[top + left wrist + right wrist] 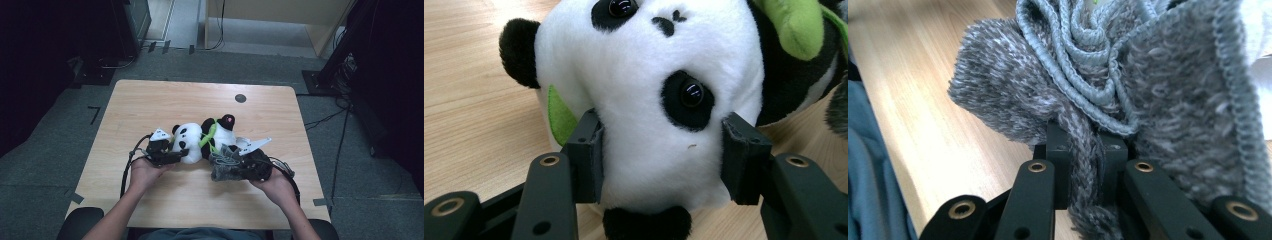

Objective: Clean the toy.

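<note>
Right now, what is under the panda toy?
The panda toy lies on the bare wooden table, its head between the left gripper pads. Anything beneath its body is covered.

The table (150, 100) is seen from above the person's side, looking forward and down — floor around it. The panda toy (649, 100) is viewed very close along the left gripper's (661, 155) jaws; the grey knitted cloth (1128, 100) likewise from the right gripper (1083, 170) — both also seen from above
</note>
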`<state>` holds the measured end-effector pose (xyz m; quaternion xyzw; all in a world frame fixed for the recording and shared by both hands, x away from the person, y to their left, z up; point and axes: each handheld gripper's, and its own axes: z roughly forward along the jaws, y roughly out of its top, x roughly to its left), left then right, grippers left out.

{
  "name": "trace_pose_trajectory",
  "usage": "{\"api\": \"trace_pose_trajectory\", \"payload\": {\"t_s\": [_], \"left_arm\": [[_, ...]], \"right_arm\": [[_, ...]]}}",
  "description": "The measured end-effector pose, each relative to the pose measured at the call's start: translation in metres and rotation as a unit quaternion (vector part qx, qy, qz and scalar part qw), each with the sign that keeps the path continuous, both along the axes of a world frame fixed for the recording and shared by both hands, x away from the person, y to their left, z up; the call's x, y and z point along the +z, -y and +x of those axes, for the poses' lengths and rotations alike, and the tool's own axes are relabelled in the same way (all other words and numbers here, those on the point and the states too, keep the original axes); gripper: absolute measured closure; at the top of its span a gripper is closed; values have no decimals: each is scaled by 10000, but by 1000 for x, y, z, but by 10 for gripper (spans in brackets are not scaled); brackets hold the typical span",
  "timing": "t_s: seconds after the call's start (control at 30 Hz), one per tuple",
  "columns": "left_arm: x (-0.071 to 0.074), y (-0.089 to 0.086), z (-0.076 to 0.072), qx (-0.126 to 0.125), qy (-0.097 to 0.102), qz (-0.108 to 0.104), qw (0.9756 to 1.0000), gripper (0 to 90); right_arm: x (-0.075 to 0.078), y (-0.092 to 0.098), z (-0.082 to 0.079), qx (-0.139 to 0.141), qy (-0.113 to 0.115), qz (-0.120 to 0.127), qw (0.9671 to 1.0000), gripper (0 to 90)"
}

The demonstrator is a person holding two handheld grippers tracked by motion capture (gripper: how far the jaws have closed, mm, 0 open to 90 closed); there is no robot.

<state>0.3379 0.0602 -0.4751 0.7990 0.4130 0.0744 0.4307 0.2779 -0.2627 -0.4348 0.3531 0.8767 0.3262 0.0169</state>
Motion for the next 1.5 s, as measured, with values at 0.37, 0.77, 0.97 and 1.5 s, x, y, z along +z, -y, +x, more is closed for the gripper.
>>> {"api": "trace_pose_trajectory", "payload": {"t_s": [0.37, 0.77, 0.97, 1.5], "left_arm": [[0, 0, 1, 39, -43, -49, 10000, 452], [1, 2, 0, 60, -32, 10, 10000, 449], [1, 2, 0, 74, -40, -1, 10000, 447], [0, 2, 0, 72, -9, 6, 10000, 442]], "right_arm": [[8, 25, -2, -350, 19, -38, 9994, 816], [34, 62, 9, -1252, 260, 664, 9896, 814], [41, 33, 20, -969, 430, 680, 9920, 813], [-4, 25, 49, -1298, -22, 619, 9896, 816]]}}
